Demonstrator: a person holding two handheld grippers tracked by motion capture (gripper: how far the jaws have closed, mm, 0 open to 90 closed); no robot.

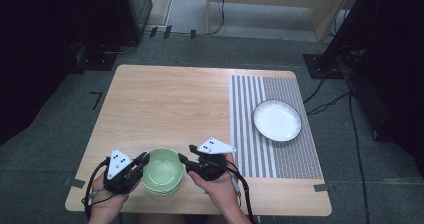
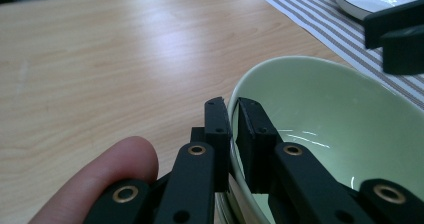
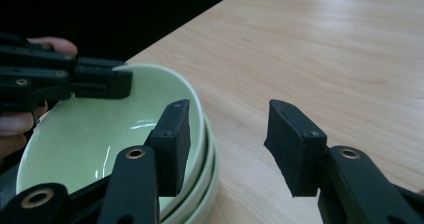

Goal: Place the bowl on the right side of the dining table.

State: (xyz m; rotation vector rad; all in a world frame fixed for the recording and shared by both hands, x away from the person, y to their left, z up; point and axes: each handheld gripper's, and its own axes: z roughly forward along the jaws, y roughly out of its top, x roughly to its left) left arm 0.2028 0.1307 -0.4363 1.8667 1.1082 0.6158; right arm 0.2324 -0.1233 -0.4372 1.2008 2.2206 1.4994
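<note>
A stack of pale green bowls [image 1: 161, 173] sits near the table's front edge, between my two grippers. My left gripper [image 1: 143, 159] is at the stack's left side, shut on the top bowl's rim [image 2: 280, 66], one pad inside and one outside [image 2: 232, 109]. My right gripper [image 1: 186, 153] stands open at the stack's right side. In the right gripper view [image 3: 230, 119] its left jaw hangs over the inside of the top bowl [image 3: 90, 134] and its right jaw over bare table, neither pad touching. The left gripper [image 3: 117, 81] grips the far rim there.
A white plate [image 1: 276, 120] with a dark rim lies on a grey striped placemat [image 1: 250, 134] at the right of the wooden table [image 1: 165, 104]. Cables, dark stands and a wooden frame stand on the floor beyond the table.
</note>
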